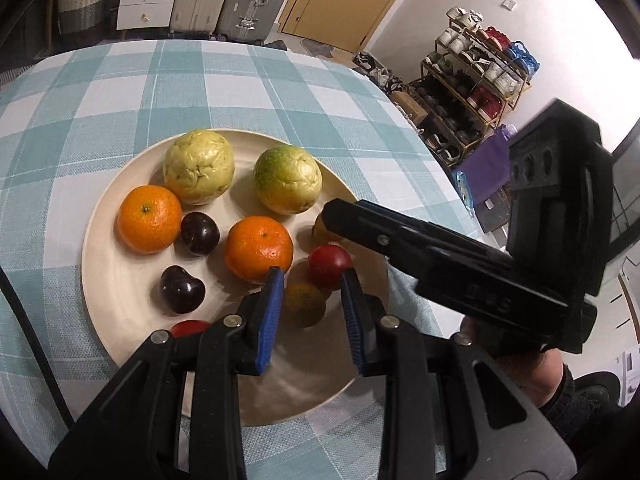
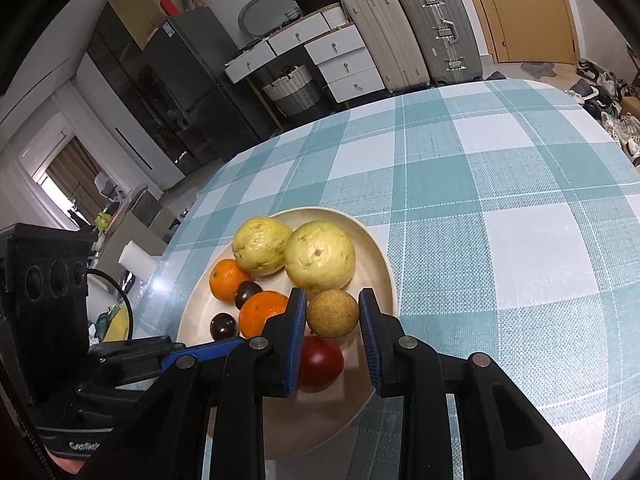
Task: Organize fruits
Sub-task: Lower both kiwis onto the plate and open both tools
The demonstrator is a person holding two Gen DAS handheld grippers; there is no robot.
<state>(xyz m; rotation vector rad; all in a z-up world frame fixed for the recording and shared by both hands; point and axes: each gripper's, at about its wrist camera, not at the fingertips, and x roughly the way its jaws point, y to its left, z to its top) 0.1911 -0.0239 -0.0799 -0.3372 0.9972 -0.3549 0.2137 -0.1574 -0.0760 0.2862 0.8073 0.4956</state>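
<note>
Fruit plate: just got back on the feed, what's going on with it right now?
A person holds both grippers over the beige plate on the checked tablecloth. All visible fruit sits on it: two guavas, two oranges, dark plums, red fruits. The right gripper, open, brackets a brownish round fruit. The left gripper, also open, hovers over a small greenish-orange fruit. Nothing is gripped yet.

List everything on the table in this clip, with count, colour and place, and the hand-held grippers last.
plate: 1, cream, on the checked tablecloth
guavas: 2, pale yellow-green, far side of the plate
oranges: 2, orange, middle of the plate
dark plums: 2, deep purple, beside the oranges
red fruits: at least 2, red, near side of the plate
brownish round fruit: at least 1, tan, right side of the plate
left hand-held gripper: open, above the plate
right hand-held gripper: open, straddling the brownish round fruit
</note>
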